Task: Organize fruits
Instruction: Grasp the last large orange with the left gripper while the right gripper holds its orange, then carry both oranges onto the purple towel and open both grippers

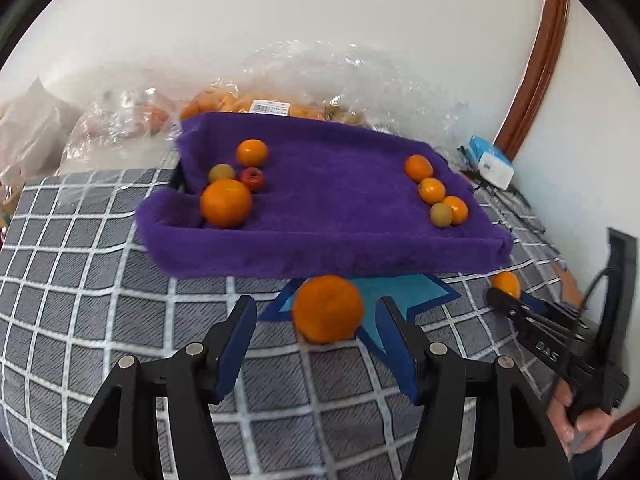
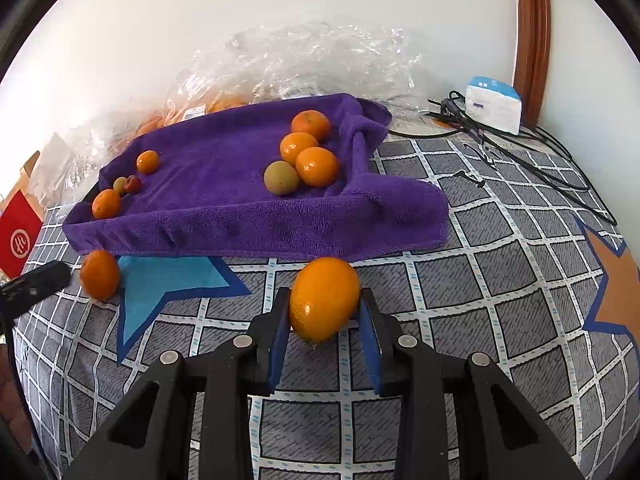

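A purple towel-lined tray [image 1: 344, 248] [image 2: 256, 228] sits on the checked bedspread. It holds a group of oranges, a greenish fruit and a small red fruit at its left [image 1: 226, 202], and oranges with a greenish fruit at its right [image 2: 310, 158]. My left gripper [image 1: 316, 316] is open around an orange [image 1: 327, 308] lying in front of the tray, with gaps on both sides. My right gripper [image 2: 325, 308] is shut on another orange [image 2: 324, 298] in front of the tray; it shows in the left wrist view [image 1: 506, 284].
Clear plastic bags of fruit [image 1: 256, 100] lie behind the tray against the wall. A white and blue box [image 2: 494, 104] with black cables [image 2: 520, 148] sits at the back right. A red box [image 2: 18, 236] is at the far left.
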Tool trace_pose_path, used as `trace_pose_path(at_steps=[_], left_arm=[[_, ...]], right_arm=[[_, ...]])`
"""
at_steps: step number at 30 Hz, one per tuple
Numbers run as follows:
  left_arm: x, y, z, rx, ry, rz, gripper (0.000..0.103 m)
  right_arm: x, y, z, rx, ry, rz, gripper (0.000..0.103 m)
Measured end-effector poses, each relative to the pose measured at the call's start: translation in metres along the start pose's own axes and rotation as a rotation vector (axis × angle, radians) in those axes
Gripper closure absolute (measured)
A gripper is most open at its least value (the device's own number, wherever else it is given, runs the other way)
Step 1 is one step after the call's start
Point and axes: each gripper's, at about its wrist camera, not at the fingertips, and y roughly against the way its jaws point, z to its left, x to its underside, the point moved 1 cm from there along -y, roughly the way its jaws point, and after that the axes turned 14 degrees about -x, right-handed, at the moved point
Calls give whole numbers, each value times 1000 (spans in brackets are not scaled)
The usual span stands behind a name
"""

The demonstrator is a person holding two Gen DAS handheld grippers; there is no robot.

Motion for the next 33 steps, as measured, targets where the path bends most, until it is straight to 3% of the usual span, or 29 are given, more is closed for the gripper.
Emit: trace_pose_path(at_steps=[3,6,11,20,33], left_arm=[[-1,-10,-9,-45,-23,15,43],[1,-18,-9,-35,-13,31,44],[10,-22,-9,10,-1,2,62],[11,-8,12,67,117,-57,62],[8,7,23,86,182,-129,62]], right_arm=[[0,0,0,-6,1,-3,70],[0,0,0,-5,0,-4,70],[1,0,-1,-13,-6,-7,70],[1,4,-1,-46,-11,-35,70],[-1,12,-4,-71,-33,-78,70]])
